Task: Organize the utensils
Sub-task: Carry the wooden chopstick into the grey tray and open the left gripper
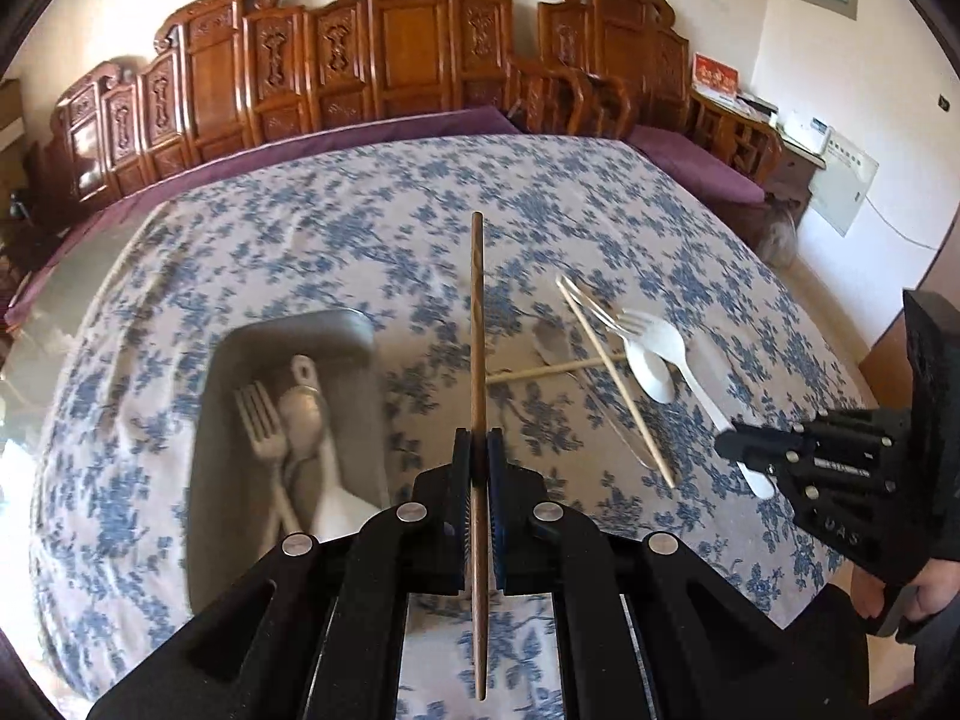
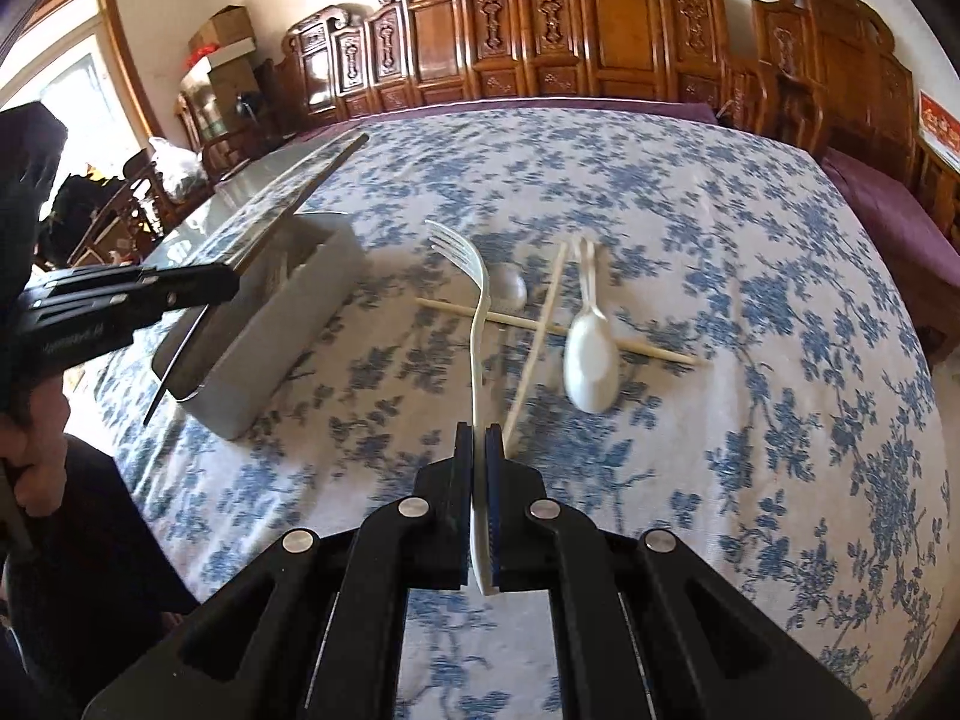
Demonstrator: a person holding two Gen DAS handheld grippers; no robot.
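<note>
We're clamping a brown chopstick (image 1: 477, 324) in our left claw (image 1: 478, 450) above the counter (image 1: 600, 192), beside the gray tray (image 1: 354, 330); our right claw (image 2: 478, 444) is gripping the white plastic fork (image 2: 474, 288).

The count is one brown chopstick (image 1: 477, 324), two pale chopsticks (image 2: 543, 324), two white plastic forks (image 2: 477, 300), one white plastic spoon (image 2: 591, 363), one clear spoon (image 2: 510, 288) and one grey tray (image 2: 282, 324).
</note>
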